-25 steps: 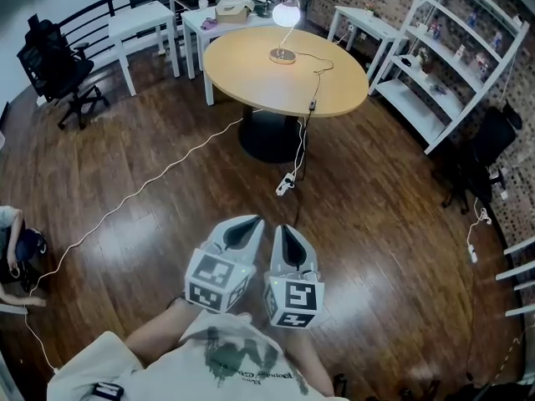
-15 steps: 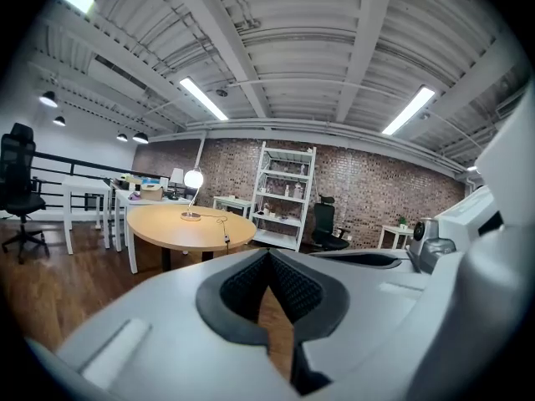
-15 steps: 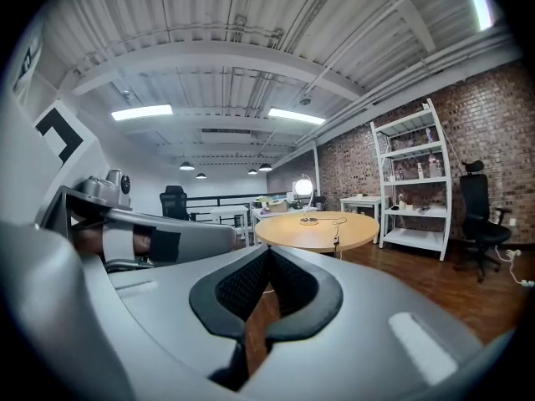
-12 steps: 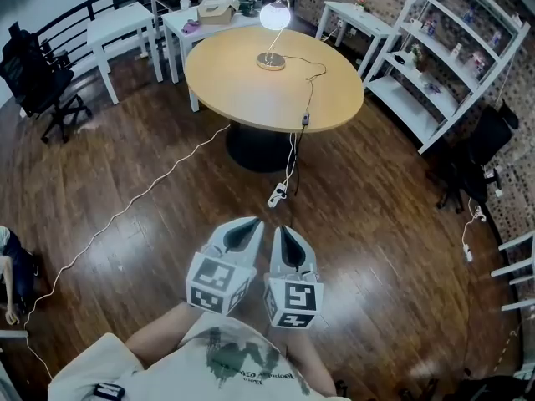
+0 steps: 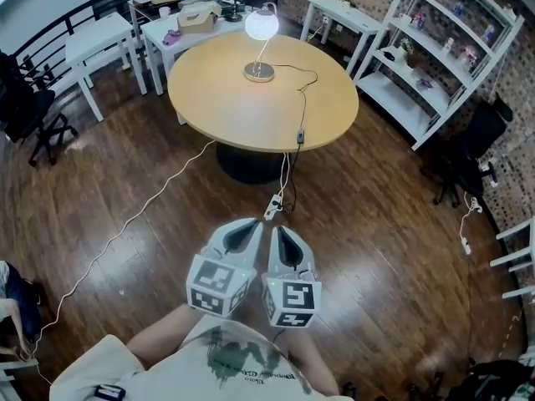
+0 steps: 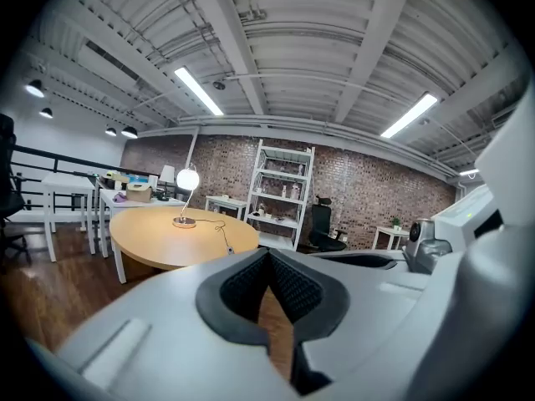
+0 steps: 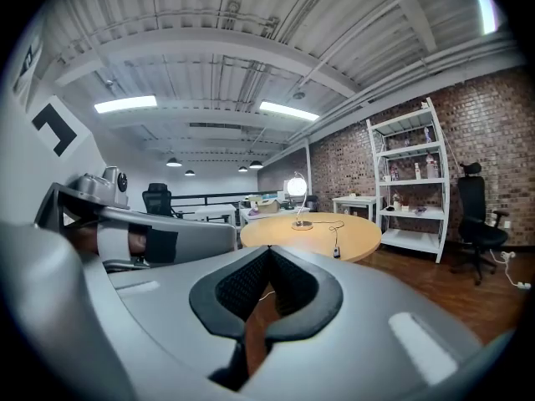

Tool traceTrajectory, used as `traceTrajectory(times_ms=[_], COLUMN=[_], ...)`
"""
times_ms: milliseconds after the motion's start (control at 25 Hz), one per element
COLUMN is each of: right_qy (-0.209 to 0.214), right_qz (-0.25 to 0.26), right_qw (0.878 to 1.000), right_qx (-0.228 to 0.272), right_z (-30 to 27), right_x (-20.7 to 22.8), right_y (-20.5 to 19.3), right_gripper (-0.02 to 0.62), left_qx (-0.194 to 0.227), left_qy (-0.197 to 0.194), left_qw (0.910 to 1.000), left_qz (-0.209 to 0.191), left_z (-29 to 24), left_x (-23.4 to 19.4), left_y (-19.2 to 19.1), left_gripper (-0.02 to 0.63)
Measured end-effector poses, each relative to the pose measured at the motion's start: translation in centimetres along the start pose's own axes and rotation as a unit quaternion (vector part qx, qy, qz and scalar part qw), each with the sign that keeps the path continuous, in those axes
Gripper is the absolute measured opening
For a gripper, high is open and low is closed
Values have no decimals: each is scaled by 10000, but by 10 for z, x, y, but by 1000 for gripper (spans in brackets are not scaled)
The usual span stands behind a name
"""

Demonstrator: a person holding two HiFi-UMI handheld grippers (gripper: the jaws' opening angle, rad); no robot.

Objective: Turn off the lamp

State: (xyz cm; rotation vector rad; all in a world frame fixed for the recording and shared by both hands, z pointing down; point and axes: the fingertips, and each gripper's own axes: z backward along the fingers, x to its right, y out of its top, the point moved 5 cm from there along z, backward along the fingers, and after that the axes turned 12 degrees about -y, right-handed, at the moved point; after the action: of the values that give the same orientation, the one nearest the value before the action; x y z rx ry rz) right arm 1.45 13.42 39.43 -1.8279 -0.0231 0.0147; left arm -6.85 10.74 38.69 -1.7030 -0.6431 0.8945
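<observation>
— Two grippers low in the head view. What are they like?
— Smooth grey shells, each with a marker cube. The left gripper [image 5: 249, 222] and the right gripper [image 5: 281, 229] lie side by side, well short of the round table [image 5: 234, 111], over glossy dark floor planks [image 5: 376, 224].
— And the lamp?
— The lamp [image 5: 262, 25] stands lit on the table's far side: a white globe on a thin curved stem above a flat round base. Its black cord [image 5: 299, 135] crosses the pale wooden top, drops over the near edge and reaches a white power strip [image 5: 272, 208] by the table's black foot. White shelves [image 5: 435, 65] stand right of the table, and white side tables [image 5: 100, 33] behind it.
— The left gripper view?
— The dark ribbed pads [image 6: 244, 286] touch at their tips, with only floor showing through the gap beneath. The table and the glowing lamp sit ahead to the left. A brick wall [image 6: 376, 190] rises beyond the table.
— The right gripper view?
— Tips together here too, and again floor behind the gap. The table lies straight ahead, and a black chair [image 7: 475, 215] stands right of it, past the shelves.
</observation>
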Motion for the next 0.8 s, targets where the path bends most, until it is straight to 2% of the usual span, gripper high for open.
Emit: traceTrajectory(times_ms=[480,800], right_qy=[-110,-134], right_qz=[136,166], right_qw=[9998,9997], right_qx=[116,119], right_z=[-83,-119], right_x=[-37,-53], right_y=[34,40], right_gripper=[0,0], left_qx=[150,191], left_qy=[-100,-122], left_qw=[9998,9997], left_qz=[23,90], left_z=[-19,-30], left_x=[-85,-126], left_y=[31,37], left_gripper=[-5,-5])
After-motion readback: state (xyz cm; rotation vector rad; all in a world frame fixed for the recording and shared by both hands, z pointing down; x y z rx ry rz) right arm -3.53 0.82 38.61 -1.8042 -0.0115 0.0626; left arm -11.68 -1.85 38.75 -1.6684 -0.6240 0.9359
